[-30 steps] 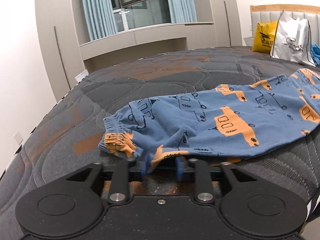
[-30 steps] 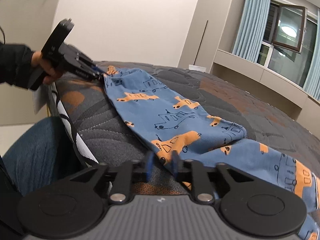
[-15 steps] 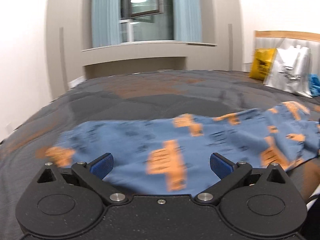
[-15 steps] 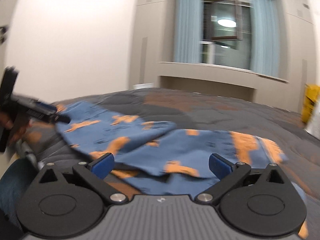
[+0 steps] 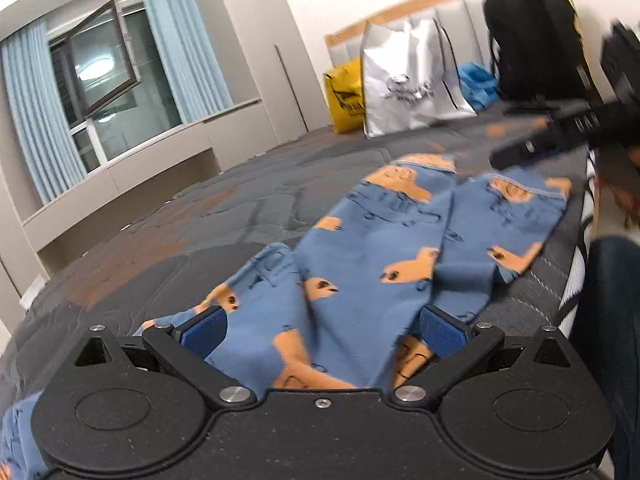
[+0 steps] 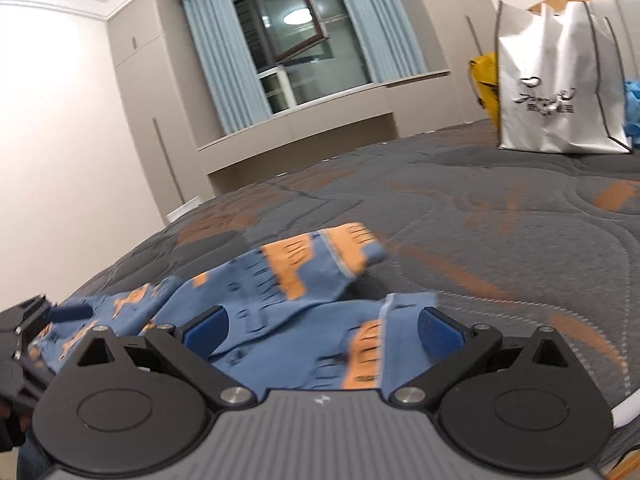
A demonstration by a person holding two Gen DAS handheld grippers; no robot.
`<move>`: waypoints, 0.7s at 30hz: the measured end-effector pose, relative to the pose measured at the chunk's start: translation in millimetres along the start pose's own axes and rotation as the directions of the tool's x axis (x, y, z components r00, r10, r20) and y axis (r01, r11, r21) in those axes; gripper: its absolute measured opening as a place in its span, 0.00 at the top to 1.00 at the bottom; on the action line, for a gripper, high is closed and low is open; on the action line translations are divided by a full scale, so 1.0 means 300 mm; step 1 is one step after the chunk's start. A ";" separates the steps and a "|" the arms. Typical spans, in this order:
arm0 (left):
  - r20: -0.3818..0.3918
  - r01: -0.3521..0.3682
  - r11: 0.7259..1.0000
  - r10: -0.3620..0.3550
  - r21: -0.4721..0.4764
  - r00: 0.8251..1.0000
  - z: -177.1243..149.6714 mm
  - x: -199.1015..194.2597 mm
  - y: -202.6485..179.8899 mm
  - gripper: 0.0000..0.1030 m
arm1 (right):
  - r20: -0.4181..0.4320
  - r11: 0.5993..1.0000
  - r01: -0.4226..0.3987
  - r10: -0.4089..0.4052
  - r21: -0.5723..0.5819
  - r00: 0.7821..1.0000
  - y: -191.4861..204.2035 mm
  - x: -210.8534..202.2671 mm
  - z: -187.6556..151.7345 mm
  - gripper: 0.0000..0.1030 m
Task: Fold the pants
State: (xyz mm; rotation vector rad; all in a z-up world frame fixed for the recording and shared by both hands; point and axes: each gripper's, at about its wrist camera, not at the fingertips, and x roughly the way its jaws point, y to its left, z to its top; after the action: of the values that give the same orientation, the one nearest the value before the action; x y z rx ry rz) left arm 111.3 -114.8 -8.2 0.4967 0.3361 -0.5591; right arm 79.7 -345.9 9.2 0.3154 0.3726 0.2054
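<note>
Grey quilted bed [image 6: 500, 240], blue pants [image 5: 384, 252] with orange trucks lying flat near its edge. Left tongs [image 5: 323, 326] and right tongs [image 6: 322, 326] both spread wide, holding nothing, just opened. Silver bag [image 6: 556, 92] script unreadable; yellow bag [image 5: 344, 96] print blurred.

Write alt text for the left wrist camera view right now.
Open left tongs hover over blue pants printed with orange vehicles, lying loose on a grey quilted bed. The right tongs show blurred at upper right; a silver bag stands by the headboard.
</note>
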 end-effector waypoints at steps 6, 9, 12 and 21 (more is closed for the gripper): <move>-0.015 -0.004 0.993 0.006 0.121 1.000 0.026 0.023 -0.058 0.05 | 0.012 1.000 0.005 -0.005 -0.001 1.000 -0.023 0.016 -0.004 0.00; -0.023 -0.011 0.990 0.015 0.140 1.000 0.034 0.026 -0.068 0.06 | 0.003 1.000 -0.014 0.014 0.010 1.000 -0.015 0.042 0.019 0.00; -0.029 0.000 0.993 0.004 0.120 1.000 0.042 0.029 -0.067 0.14 | 0.011 0.999 -0.036 0.035 0.035 0.999 -0.022 0.072 0.055 0.09; -0.049 0.070 0.989 -0.064 0.131 0.997 0.037 0.018 -0.079 0.53 | -0.080 0.984 -0.034 0.049 0.177 0.996 -0.079 0.201 0.130 0.25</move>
State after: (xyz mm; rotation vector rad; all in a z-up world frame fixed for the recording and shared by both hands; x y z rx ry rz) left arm 103.8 -140.3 -9.7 0.6287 0.3610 -0.6393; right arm 153.0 -363.1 16.1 0.4893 0.4689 0.2275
